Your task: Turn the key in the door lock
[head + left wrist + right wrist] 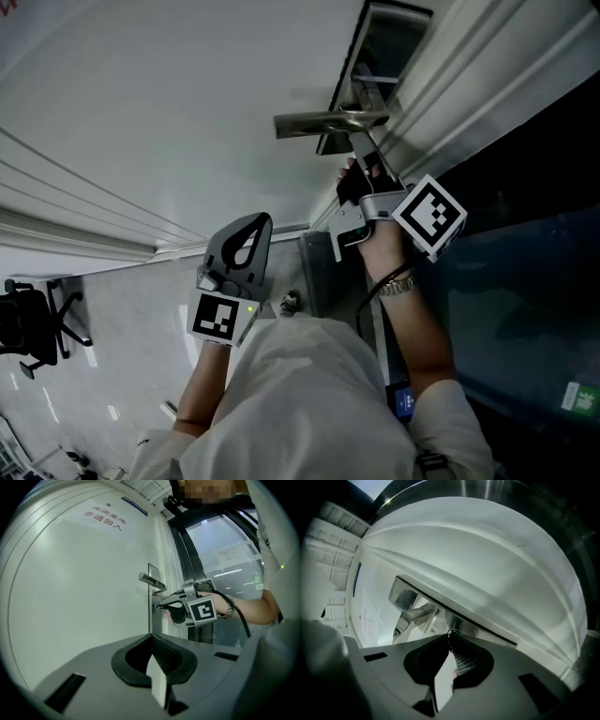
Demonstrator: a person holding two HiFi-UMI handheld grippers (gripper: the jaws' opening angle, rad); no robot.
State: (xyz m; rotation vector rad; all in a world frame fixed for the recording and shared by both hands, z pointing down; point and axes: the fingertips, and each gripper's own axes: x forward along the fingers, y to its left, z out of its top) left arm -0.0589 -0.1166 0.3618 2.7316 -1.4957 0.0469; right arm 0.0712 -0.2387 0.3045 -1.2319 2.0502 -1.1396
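Close by the latch edge of the white door point(187, 112), just under the lever handle point(328, 122), the right gripper point(360, 155) points at the metal lock plate point(152, 570). Its fingers are clenched on the small key point(451, 633), whose ring shows at their tips against the plate, below the handle. The left gripper point(253, 225) hangs well back from the door, apart from the lock, its fingers pressed together with nothing between them.
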